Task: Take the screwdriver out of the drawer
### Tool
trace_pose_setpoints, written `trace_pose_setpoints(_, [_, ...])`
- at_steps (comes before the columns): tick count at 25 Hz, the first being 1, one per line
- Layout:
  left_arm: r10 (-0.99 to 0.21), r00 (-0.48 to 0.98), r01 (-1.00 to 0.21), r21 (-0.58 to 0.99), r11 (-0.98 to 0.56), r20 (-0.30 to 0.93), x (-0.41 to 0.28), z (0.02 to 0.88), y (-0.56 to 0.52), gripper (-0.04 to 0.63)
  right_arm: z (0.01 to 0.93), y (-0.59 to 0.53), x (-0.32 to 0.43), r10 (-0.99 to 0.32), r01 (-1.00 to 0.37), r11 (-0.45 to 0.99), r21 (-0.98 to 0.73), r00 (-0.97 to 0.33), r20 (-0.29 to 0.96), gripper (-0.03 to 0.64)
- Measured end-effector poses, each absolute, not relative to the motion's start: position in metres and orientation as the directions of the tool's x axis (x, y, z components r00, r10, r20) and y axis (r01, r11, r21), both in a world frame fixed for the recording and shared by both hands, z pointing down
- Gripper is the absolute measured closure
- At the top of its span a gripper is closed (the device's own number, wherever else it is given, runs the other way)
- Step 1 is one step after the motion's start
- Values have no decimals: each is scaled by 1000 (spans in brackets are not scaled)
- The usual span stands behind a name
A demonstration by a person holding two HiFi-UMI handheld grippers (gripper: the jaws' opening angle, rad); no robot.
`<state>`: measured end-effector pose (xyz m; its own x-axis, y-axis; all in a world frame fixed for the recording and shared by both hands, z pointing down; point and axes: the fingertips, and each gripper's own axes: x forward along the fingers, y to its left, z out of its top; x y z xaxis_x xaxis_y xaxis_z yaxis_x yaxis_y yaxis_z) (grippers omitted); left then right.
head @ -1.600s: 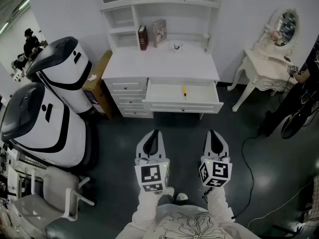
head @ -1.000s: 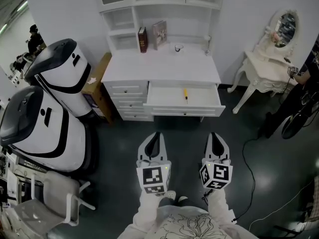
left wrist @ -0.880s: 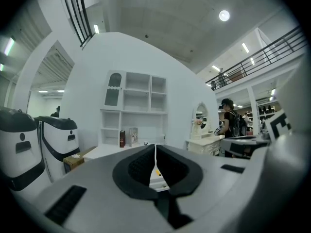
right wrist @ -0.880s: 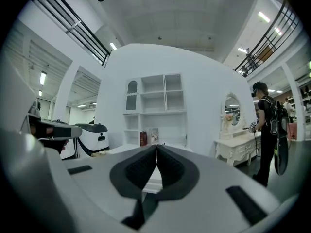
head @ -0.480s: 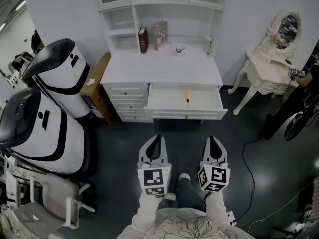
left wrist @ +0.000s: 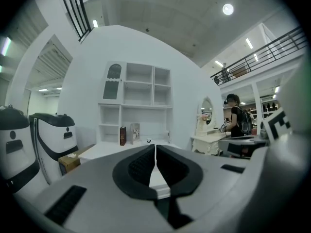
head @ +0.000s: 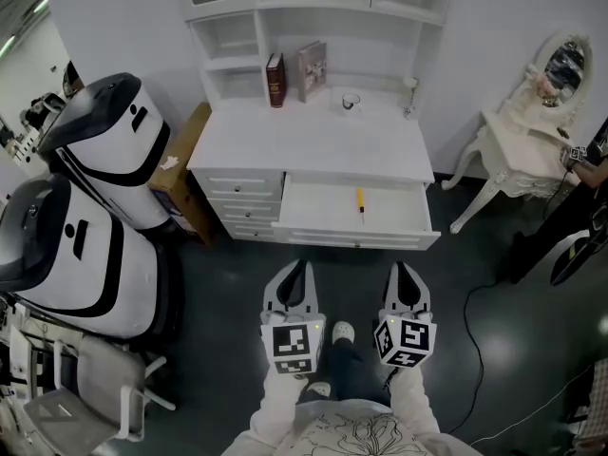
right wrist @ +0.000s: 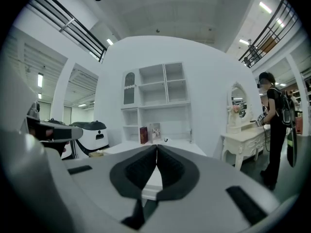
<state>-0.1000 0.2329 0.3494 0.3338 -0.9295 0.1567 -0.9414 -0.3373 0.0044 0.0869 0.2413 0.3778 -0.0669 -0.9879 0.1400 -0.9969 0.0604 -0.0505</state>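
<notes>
While the screwdriver (head: 361, 203) is lying front-to-back in the open drawer (head: 313, 209), ahead and slightly left of the right gripper (head: 398, 267), we are holding both that nearer gripper and the left gripper (head: 301, 266) closed and empty, short of the drawer front

white desk (head: 304, 145) top: dark book (head: 275, 66), pale book (head: 312, 69), small cup (head: 351, 102) at back | open drawer (head: 356, 239): screwdriver (head: 361, 202) lying inside

Head view looks steeply down from above, well back from the worktop (head: 309, 141). Both gripper views face it nearly level, low; all three share its shelves (head: 313, 6).
</notes>
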Motion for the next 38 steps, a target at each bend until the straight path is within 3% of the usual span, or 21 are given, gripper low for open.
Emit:
trace_pose_setpoints(15, [-946, 290, -956, -5, -294, 145, -43, 341, 71, 584, 366, 60, 131, -981, -989, 142, -48, -146, 124, 614])
trace_pose_setpoints(38, [-919, 295, -954, 27, -299, 261, -46, 394, -89, 584, 416, -93, 142, -961, -992, 119, -42, -126, 247, 614])
